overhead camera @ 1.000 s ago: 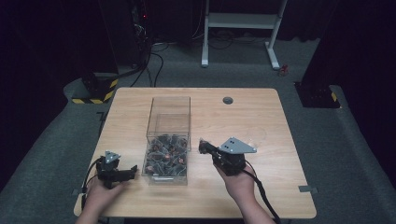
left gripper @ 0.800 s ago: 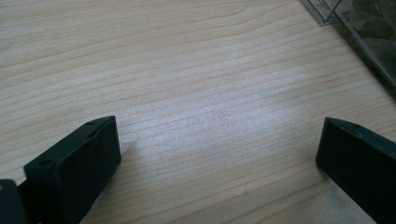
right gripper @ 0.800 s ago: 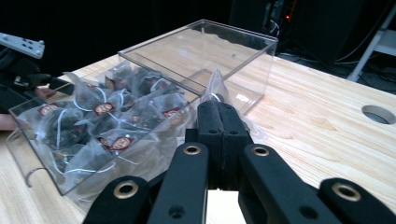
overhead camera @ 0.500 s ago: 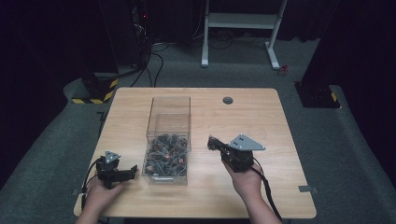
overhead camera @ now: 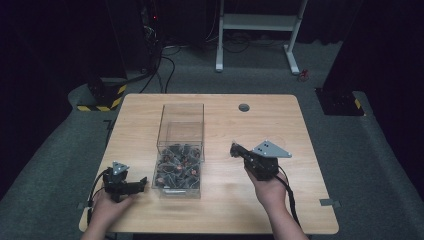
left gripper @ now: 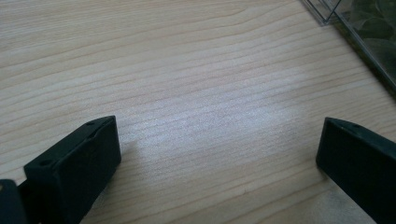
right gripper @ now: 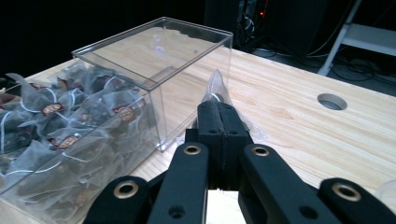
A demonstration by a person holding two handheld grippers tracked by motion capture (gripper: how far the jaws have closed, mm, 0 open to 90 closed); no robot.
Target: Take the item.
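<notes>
The right tongs pinch a clear sachet by its edge just beside the clear box of tea bags, probably to lift one out, while the left tongs rest wide open on the desk, apparently waiting

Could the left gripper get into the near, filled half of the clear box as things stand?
Probably yes. The left gripper lies open on the light wooden table beside the clear plastic box, whose top looks open above the heap of mesh tea bags; nothing lies between them.
</notes>
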